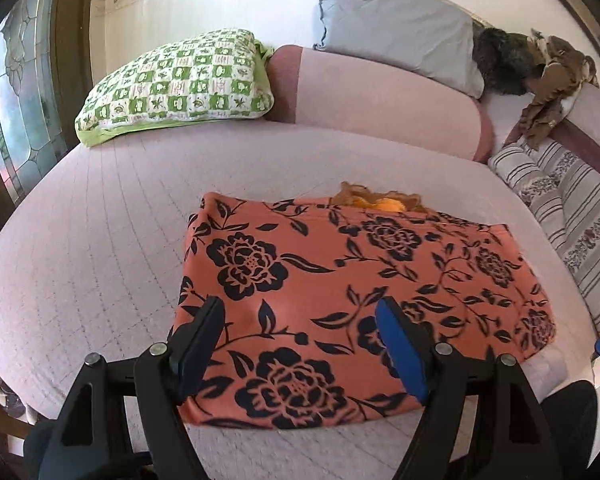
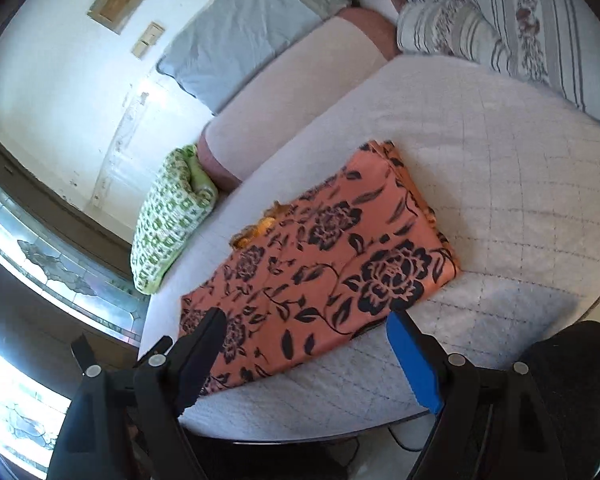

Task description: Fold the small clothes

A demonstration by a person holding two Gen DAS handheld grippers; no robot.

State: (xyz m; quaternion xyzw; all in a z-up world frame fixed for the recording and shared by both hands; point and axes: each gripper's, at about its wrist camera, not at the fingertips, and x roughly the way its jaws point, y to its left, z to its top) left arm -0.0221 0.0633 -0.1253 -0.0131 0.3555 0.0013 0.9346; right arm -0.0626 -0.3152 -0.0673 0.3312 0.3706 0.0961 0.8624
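A folded orange cloth with black flowers (image 1: 340, 292) lies flat on the pale quilted bed (image 1: 100, 220). A bit of yellow-orange fabric (image 1: 380, 202) peeks out at its far edge. My left gripper (image 1: 300, 320) is open above the cloth's near edge, its fingers spread over it and holding nothing. In the right wrist view the same cloth (image 2: 332, 264) lies on the bed (image 2: 500, 160). My right gripper (image 2: 308, 332) is open and empty above the cloth's near corner.
A green checked pillow (image 1: 180, 84), a pink bolster (image 1: 380, 96) and a grey pillow (image 1: 396, 28) lie at the bed's far side. A striped cushion (image 1: 572, 220) lies to the right. A stained-glass window (image 1: 20, 100) is on the left.
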